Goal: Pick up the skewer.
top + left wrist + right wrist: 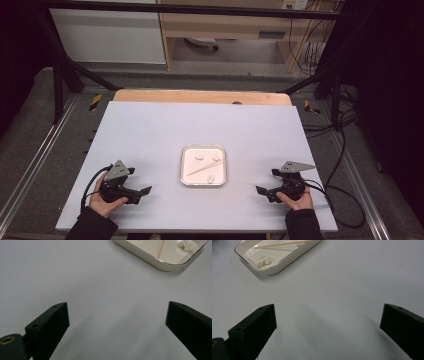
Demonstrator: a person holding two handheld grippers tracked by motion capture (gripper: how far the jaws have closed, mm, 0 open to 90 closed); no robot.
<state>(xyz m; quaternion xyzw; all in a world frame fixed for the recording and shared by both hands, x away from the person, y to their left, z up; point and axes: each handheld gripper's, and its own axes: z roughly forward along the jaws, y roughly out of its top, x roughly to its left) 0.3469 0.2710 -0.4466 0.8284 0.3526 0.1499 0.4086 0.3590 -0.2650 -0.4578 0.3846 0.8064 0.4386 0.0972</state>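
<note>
Grippers, left [145,190] and right [260,190], gape beside tray [185,176].

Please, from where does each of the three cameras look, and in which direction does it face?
High view: above the person's side, looking forward and down on the white table; both hands, left claw and right claw show.
Left gripper view: rides on the left claw, facing the tray; two open black jaws show.
Right gripper view: rides on the right claw, facing the tray; open jaws show.
All views share the tray and the wooden stick.
</note>
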